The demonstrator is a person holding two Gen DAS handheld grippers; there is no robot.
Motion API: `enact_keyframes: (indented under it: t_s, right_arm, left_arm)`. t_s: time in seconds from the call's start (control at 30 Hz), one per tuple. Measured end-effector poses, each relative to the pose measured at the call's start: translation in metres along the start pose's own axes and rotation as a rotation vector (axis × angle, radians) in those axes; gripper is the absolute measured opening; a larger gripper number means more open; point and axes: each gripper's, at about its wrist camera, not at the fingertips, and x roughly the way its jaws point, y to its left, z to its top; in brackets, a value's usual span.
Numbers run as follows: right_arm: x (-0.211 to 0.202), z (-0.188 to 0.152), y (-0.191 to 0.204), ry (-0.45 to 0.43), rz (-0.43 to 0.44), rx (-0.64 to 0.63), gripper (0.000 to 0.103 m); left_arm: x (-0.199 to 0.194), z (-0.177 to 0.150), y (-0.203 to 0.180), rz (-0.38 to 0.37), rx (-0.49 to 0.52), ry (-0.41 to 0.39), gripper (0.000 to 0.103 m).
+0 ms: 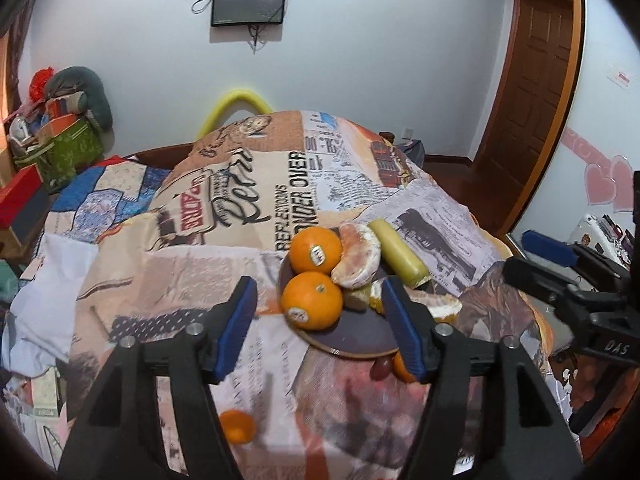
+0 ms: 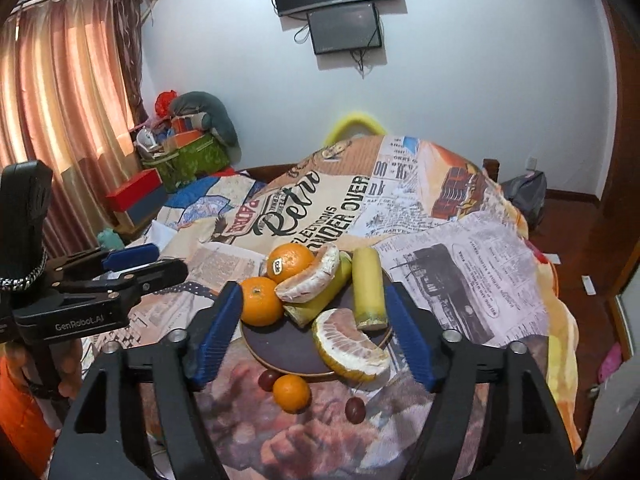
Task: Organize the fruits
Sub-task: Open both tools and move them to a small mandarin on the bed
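Note:
A dark round plate [image 2: 280, 346] on the printed cloth holds two oranges [image 2: 290, 262] [image 2: 260, 300], pomelo segments [image 2: 348, 344], a peeled banana piece [image 2: 368, 288] and a second one [image 2: 320, 300]. In front of the plate lie a small tangerine [image 2: 292, 394] and two dark grapes [image 2: 355, 408]. My right gripper [image 2: 313, 292] hovers open before the plate and holds nothing. My left gripper [image 1: 318, 292] is open and empty too, facing the same plate [image 1: 352, 336] and oranges [image 1: 312, 300]. Another tangerine [image 1: 237, 426] lies on the cloth at lower left.
The cloth covers a round table [image 2: 460, 248] that drops away at right. Beside it are a patchwork-covered bed [image 2: 208, 200], boxes and bags [image 2: 180, 156] near the curtain, and screens [image 2: 340, 8] on the wall. A wooden door [image 1: 532, 80] stands at right.

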Motion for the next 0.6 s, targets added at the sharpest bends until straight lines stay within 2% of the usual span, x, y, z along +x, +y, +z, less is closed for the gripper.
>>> enact_keyframes:
  t_s: [0.27,0.5,0.6]
  right_arm:
    - [0.006,-0.020,0.006,0.046,-0.013,-0.001,0.074]
    - [0.025,-0.043,0.010,0.127,-0.004,0.014,0.074]
    - [0.033,-0.052,0.013,0.158,-0.004,0.009,0.074]
  left_arm:
    - [0.001,-0.029,0.026,0.040,-0.012,0.077,0.068]
    - [0.013,-0.059,0.042,0.073,-0.015,0.141,0.068]
    - [0.020,-0.068,0.049,0.063,-0.036,0.168,0.068]
